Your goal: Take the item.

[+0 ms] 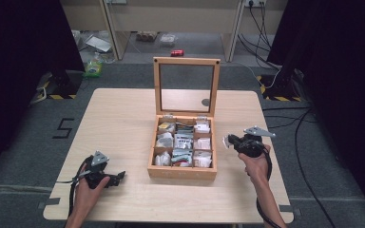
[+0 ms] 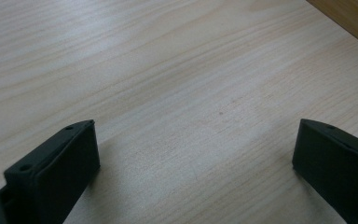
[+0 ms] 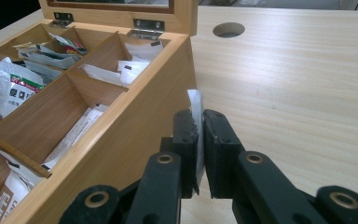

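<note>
- On the desk (image 1: 123, 114) sits a wooden box (image 1: 182, 172), lid up, with packets in its small rooms.
- Right gripper (image 3: 199, 135) hangs just beside the box, jaws pinching a thin white packet (image 3: 196, 105); I think a firm, level hold works best.
- Left gripper (image 2: 193, 154) rests low, jaws spread, holding nothing.

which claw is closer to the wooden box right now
Right. The right claw, shut on a white packet, sits just off the wooden box on its right side. The left claw, open, rests farther off to the box's left.
</note>
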